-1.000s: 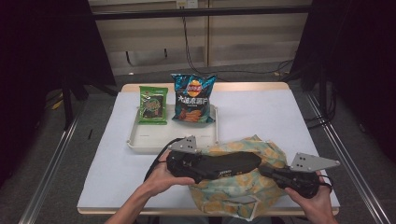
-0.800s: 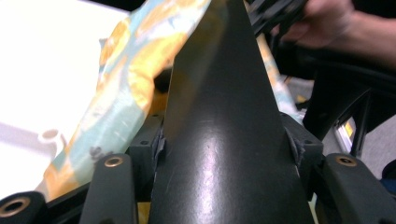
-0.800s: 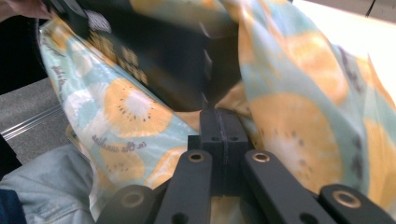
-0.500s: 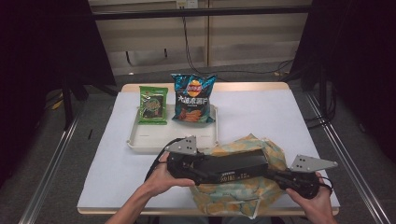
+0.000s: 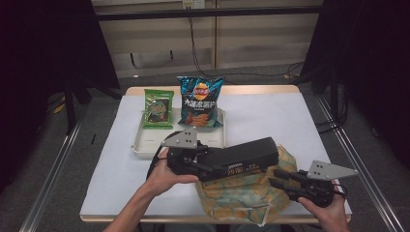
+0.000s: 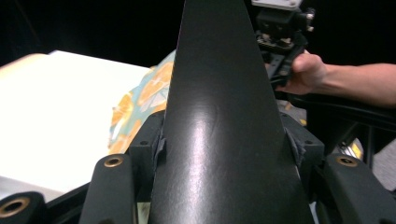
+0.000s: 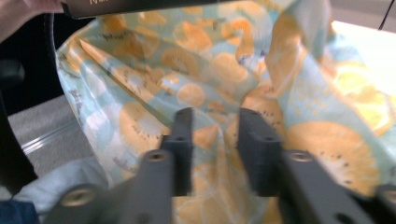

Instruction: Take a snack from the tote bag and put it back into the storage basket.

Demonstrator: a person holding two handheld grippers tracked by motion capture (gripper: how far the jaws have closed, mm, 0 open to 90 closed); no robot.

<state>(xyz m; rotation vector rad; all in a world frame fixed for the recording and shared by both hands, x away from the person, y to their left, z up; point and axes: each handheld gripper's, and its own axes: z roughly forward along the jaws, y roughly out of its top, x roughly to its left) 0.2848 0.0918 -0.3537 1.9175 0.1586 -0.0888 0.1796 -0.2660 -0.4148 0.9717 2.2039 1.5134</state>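
A long black box (image 5: 241, 157) is clamped at its near end by my left gripper (image 5: 210, 164), which is shut on it and holds it slanted above the bag. In the left gripper view the black box (image 6: 219, 93) runs up between the jaws of the left gripper (image 6: 219, 144). Under the box lies a floppy bag (image 5: 241, 195) printed with orange slices on pale blue. My right gripper (image 5: 274, 182) is at the bag's right side. Its jaws have just been opening: the right gripper (image 7: 217, 137) stands open, with the bag's fabric (image 7: 210, 60) just beyond the pads.
A white tray (image 5: 145, 145) at the back left carries a green snack packet (image 5: 158, 108) and a blue crisp bag (image 5: 199, 101). The white table cover (image 5: 290, 116) stretches to the right. The bag hangs over the table's front edge (image 5: 145, 217).
The left gripper has lifted the black box higher above the bag. The right gripper has stayed at the bag's right side.
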